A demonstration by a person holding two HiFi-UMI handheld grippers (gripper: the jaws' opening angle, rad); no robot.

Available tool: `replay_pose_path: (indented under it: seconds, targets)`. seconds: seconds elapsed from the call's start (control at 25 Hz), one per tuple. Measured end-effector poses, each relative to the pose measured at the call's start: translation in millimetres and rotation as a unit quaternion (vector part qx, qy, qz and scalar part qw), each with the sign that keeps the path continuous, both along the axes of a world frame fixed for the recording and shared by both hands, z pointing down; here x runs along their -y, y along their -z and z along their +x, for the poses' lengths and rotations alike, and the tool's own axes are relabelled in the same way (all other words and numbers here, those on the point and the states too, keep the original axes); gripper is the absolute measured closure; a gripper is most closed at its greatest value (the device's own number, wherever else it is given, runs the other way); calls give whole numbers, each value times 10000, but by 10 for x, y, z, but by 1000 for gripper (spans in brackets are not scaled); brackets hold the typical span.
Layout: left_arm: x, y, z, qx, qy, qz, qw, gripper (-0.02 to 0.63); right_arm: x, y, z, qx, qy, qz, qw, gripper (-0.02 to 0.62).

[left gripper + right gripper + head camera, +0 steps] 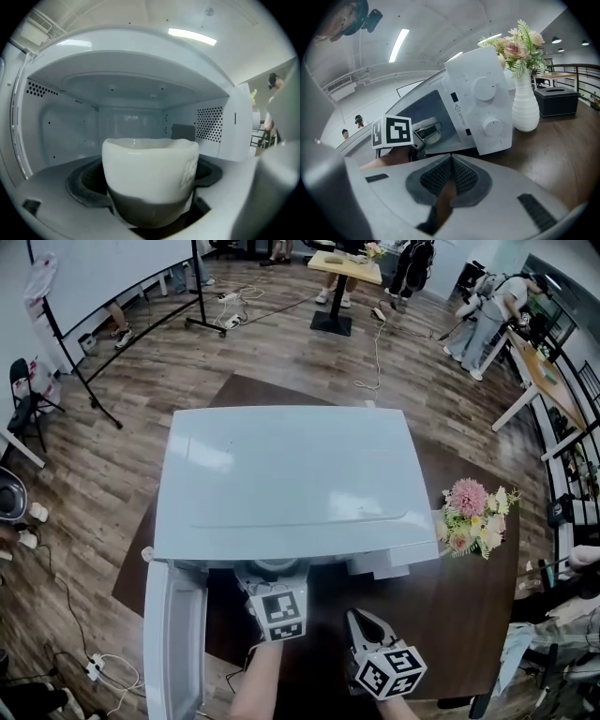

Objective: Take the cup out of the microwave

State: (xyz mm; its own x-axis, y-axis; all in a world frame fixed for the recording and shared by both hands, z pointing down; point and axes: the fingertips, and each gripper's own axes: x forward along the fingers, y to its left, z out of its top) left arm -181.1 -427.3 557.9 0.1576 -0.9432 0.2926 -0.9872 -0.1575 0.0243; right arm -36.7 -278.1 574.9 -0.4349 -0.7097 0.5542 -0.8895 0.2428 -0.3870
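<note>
A white microwave (281, 474) stands on a dark brown table (450, 615) with its door (173, 643) swung open to the left. My left gripper (150, 187) reaches into the cavity mouth, shut on a white cup (150, 164) that fills the space between its dark pads (79, 187). In the right gripper view the same cup (427, 132) shows at the opening, held beside the left gripper's marker cube (392, 131). My right gripper (450, 161) is shut and empty, outside the microwave in front of its control panel (483, 103); in the head view it (364, 622) is near the table's front.
A white vase of pink flowers (473, 517) stands on the table right of the microwave, close to its dial side (525, 108). A black box (558, 101) sits behind the vase. People, desks and cables are farther off on the wood floor.
</note>
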Motion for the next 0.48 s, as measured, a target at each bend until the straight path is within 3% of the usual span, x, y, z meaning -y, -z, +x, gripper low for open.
replay_pose_path:
  seconds: [0.48]
  targets:
    - [-395,220,-40,-166,-183,149,9996,100,-233,166,35,-30,-91,236,9997,601]
